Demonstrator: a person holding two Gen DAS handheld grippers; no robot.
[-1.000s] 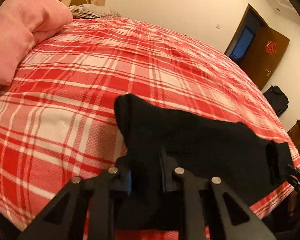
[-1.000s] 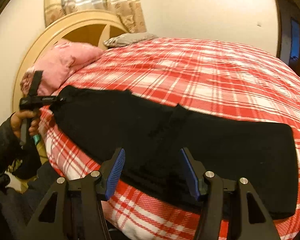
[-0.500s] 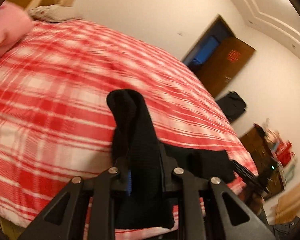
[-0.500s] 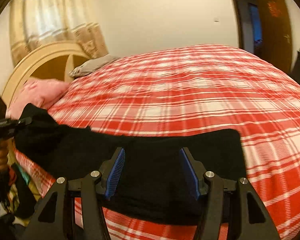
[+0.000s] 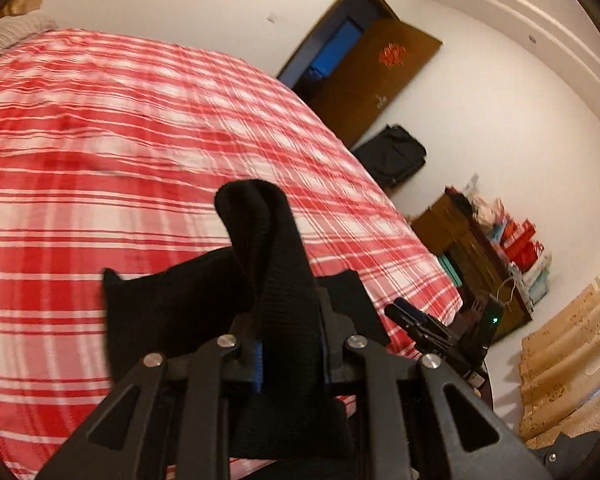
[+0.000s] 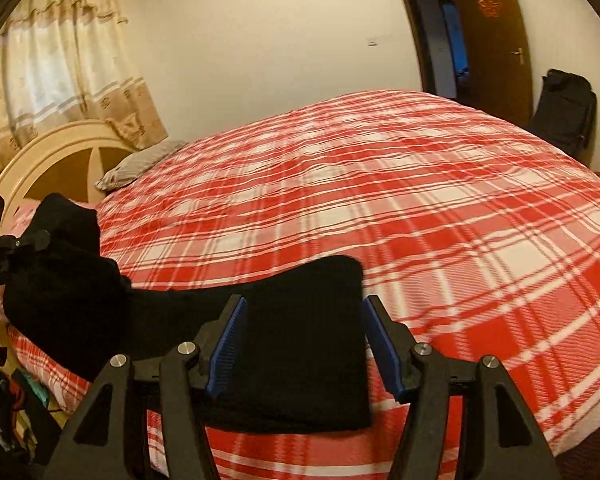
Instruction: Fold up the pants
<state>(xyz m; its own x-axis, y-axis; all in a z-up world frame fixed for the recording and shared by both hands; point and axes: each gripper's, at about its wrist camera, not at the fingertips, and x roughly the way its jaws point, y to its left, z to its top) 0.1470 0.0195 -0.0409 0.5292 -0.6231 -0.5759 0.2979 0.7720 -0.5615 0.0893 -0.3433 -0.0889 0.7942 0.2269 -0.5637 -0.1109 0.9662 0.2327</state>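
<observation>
Left tongs [image 5: 290, 354] pinch black pants [image 6: 300, 344]; no writing is legible.

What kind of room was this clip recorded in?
Most likely a home bedroom. A large bed with a red plaid cover fills both views, with a curved headboard and pillow at its end, a curtained window behind, and a wooden door standing open.

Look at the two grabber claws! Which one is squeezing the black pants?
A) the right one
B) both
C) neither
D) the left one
D: the left gripper is shut on a raised fold of the black pants, while the right gripper is open, its jaws spread either side of the cloth.
</observation>
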